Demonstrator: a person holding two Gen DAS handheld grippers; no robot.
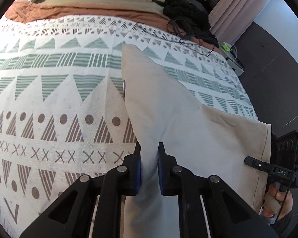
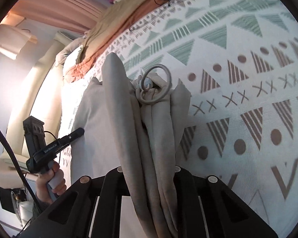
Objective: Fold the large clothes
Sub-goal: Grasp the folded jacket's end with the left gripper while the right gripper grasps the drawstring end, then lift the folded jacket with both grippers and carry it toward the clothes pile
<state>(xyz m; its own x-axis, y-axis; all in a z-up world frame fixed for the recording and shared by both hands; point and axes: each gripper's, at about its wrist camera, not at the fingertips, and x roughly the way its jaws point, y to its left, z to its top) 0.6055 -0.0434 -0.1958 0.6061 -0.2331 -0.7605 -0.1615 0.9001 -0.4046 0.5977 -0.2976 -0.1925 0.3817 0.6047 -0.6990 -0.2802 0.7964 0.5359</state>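
A large beige garment point(image 1: 178, 119) lies across the patterned bedspread point(image 1: 49, 99), with its near end lifted. My left gripper point(image 1: 149, 148) is shut on a fold of it, the blue pads point(image 1: 137, 170) pressing the cloth from both sides. At the garment's right hem the right gripper point(image 1: 252, 161) reaches in, held by a hand point(image 1: 276, 200). In the right wrist view the bunched garment point(image 2: 149, 129) with its grey drawstring loop point(image 2: 157, 83) runs between the right gripper's jaws and hides the fingertips. The left gripper point(image 2: 79, 131) grips the cloth's left edge there.
A black tangled garment point(image 1: 188, 19) and an orange-brown blanket point(image 1: 79, 11) lie at the far side of the bed. A pink curtain point(image 1: 238, 6) hangs beyond. The bed's right edge drops to dark floor point(image 1: 278, 69). A pale pillow point(image 2: 69, 59) sits at the bed's end.
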